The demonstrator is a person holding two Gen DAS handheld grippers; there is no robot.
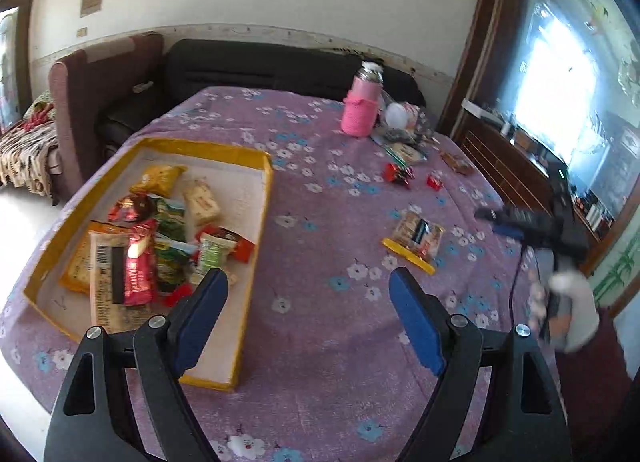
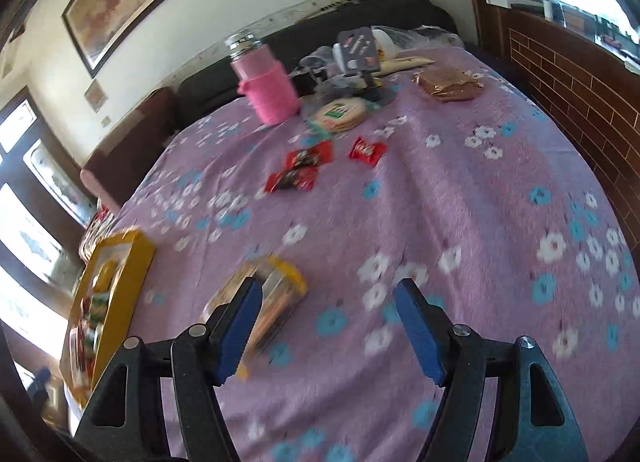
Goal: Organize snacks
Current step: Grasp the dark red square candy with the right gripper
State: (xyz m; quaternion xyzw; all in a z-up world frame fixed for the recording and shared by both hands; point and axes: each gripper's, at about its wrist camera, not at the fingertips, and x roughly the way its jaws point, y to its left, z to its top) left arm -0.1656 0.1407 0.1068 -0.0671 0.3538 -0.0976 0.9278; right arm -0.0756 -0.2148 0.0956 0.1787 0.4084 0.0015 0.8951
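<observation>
We are holding the left gripper released over the flowered desk, nothing between its blue pads. Just to its left, the yellow tray is lying heaped with snacks. Ahead and to its right, a clear snack packet is resting on the cloth. Our right gripper is likewise hanging released, that packet just off its left finger, red candies and a pink bottle farther ahead.
</observation>
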